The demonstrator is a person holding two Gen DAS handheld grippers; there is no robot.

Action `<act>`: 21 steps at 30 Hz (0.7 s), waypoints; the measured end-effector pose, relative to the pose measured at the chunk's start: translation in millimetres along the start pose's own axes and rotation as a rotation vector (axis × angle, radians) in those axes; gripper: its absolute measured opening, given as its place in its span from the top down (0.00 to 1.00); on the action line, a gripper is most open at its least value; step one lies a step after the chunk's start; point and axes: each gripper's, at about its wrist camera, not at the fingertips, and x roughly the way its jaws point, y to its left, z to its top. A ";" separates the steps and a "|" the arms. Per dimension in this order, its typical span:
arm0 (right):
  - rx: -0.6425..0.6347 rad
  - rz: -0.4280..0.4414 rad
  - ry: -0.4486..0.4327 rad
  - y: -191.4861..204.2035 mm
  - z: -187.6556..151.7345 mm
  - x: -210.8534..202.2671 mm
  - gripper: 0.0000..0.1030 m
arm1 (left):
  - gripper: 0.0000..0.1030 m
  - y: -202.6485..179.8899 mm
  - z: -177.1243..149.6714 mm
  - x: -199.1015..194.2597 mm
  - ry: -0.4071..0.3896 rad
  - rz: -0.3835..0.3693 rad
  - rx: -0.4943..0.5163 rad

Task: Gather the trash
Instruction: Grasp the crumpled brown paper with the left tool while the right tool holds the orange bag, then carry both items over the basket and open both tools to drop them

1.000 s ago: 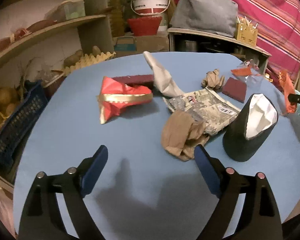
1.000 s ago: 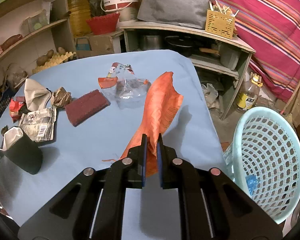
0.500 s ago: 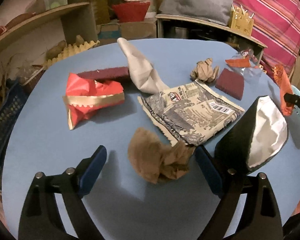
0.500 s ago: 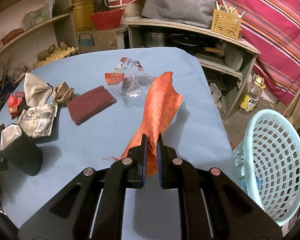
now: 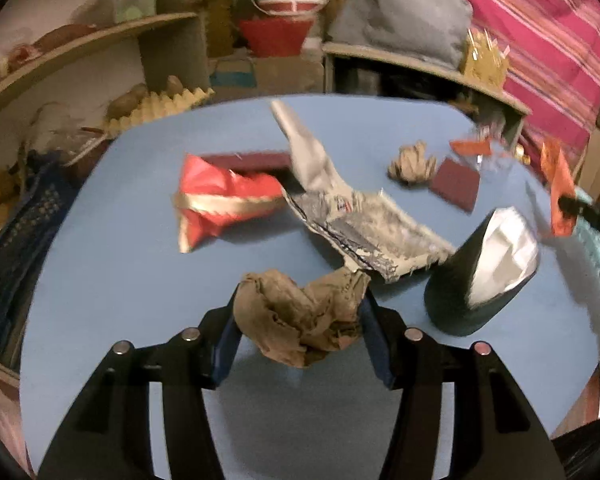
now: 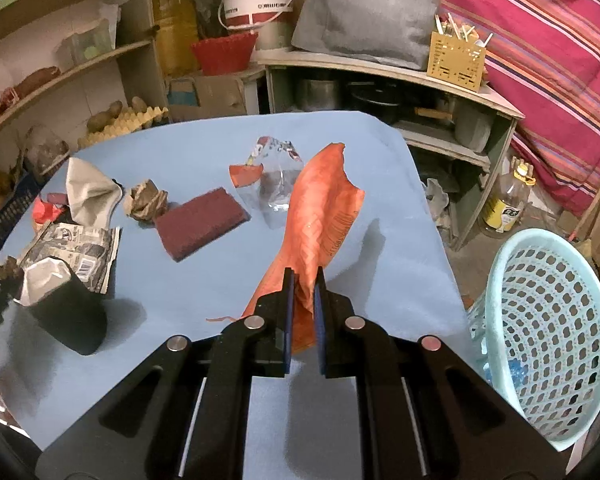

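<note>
Step in hand, as I read it: finish the pinch on the brown paper wad with my left gripper, then carry it over to the basket.

How to do it well:
- Close until the wad stops giving. It's crumpled paper, so it should compress a lot; a light squeeze would probably let it slip out on the lift.
- Lift straight up first. The torn printed wrapper lies right behind the wad, touching or nearly so, and I don't want to drag it along.
- Steer clear of the dark foil-lined bag standing just to the right. It looks light and easy to tip.

Left gripper: jaws are closing, about half shut. The wad sits between the blue pads and both sides look to be in contact with it. It bulges out in front of and above the fingers. The view is motion-blurred, so how firm the hold is I can't say.

Right gripper: clamped nearly all the way shut on the bottom end of the orange wrapper, which sticks up and forward from the jaws over the blue table. The basket is off the table edge, down to my right, near that hand.
</note>
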 end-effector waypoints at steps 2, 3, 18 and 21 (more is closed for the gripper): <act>0.005 0.007 -0.011 -0.8 0.5 -4.8 0.90 | 0.48 -0.7 7.1 -13.6 -0.036 0.019 -0.011; 0.006 0.010 -0.016 -1.1 0.6 -7.0 0.90 | 0.48 -0.4 12.0 -21.6 -0.056 0.023 -0.021; 0.030 0.013 -0.047 -22.9 -2.5 -26.4 0.90 | 0.48 -23.4 61.4 -53.7 -0.181 -0.004 -0.094; 0.046 0.015 -0.060 -31.4 -1.5 -31.7 0.90 | 0.48 -33.7 70.1 -56.0 -0.197 -0.026 -0.113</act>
